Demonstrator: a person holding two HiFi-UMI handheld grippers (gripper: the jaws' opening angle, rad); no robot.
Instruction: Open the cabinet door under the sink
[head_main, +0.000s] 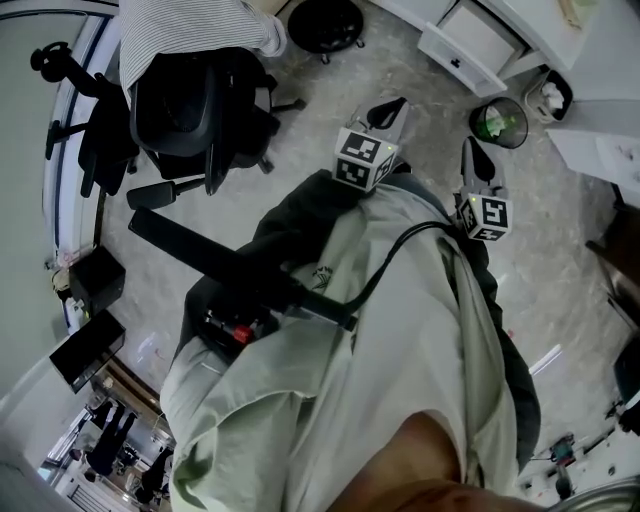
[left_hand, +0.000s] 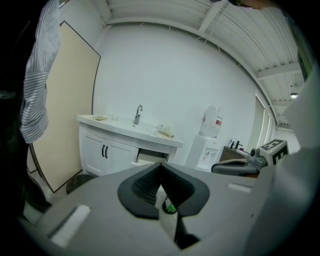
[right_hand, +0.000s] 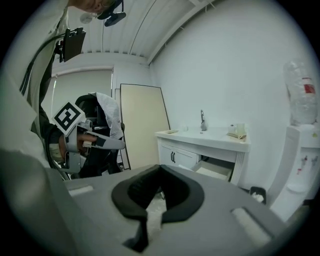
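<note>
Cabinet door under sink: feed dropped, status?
Left tool and right tool shut, empty. White cabinet doors with black handles shut, far off. White drawer beside them pulled out.

Counter (left_hand: 125, 127) against back wall; faucet (left_hand: 137, 114) at rear edge. Cabinet doors (left_hand: 105, 152) under counter's left part, drawer (left_hand: 147, 159) pulled out under right end. Board (left_hand: 65, 115) leaning left of counter. Water dispenser (left_hand: 202, 150) right of counter, bottle (left_hand: 212, 121) on top. Bin (head_main: 499, 122) on floor near drawer.
</note>
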